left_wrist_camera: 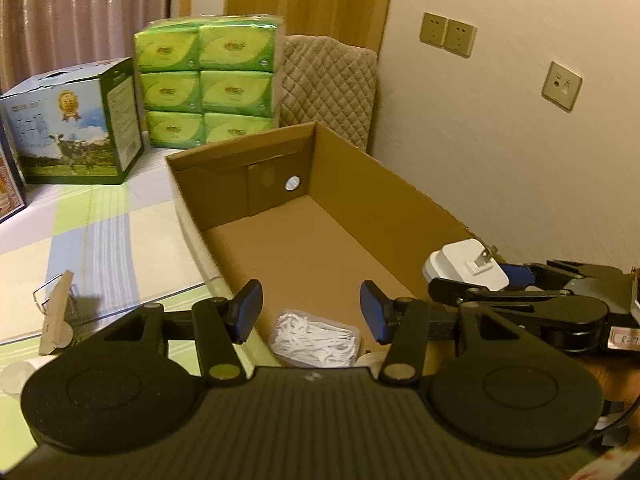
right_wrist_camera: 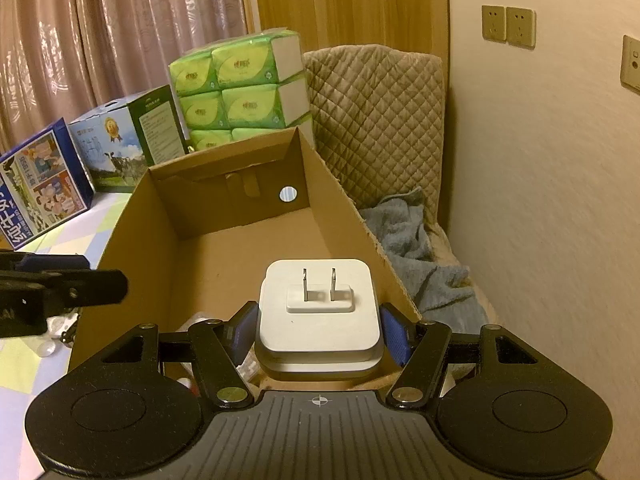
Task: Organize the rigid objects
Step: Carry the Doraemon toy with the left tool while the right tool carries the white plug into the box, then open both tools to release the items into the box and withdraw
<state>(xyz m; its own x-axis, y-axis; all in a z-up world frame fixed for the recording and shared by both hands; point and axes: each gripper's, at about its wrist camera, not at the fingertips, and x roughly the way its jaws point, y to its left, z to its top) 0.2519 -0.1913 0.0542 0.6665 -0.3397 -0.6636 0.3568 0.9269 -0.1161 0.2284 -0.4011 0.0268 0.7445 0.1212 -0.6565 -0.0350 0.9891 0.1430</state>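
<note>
a: what is the right claw [right_wrist_camera: 319, 330] doing?

b: it is clamping a white plug adapter [right_wrist_camera: 318, 312], its blue pads pressing on both sides, the two metal prongs pointing up. it is holding the adapter over the near end of the open cardboard box [right_wrist_camera: 224, 240].

a: and the left claw [left_wrist_camera: 311, 312]?

b: its jaws are standing apart with nothing between the pads. it is hanging over the near left corner of the same box [left_wrist_camera: 360, 208], and below the gap a clear packet of white floss picks [left_wrist_camera: 316, 340] is lying on the box floor.

a: are the two claws showing up in each other's views?

b: yes. in the left wrist view the right claw [left_wrist_camera: 466, 276] is coming in from the right edge with the adapter [left_wrist_camera: 466, 266] in its grip; in the right wrist view the left claw's black arm is poking in from the left edge, too little of it to read.

a: what is sitting around the box?

b: the box is resting on a pastel checked mat [left_wrist_camera: 100, 232]. behind it a stack of green tissue packs [left_wrist_camera: 208, 80] is standing beside a carton with a cow picture [left_wrist_camera: 76, 124]. a quilted beige cushion [right_wrist_camera: 380, 120] is leaning at the wall, with a grey towel [right_wrist_camera: 420, 248] bunched below it. a small wooden clip [left_wrist_camera: 56, 316] is lying on the mat left of the box.
</note>
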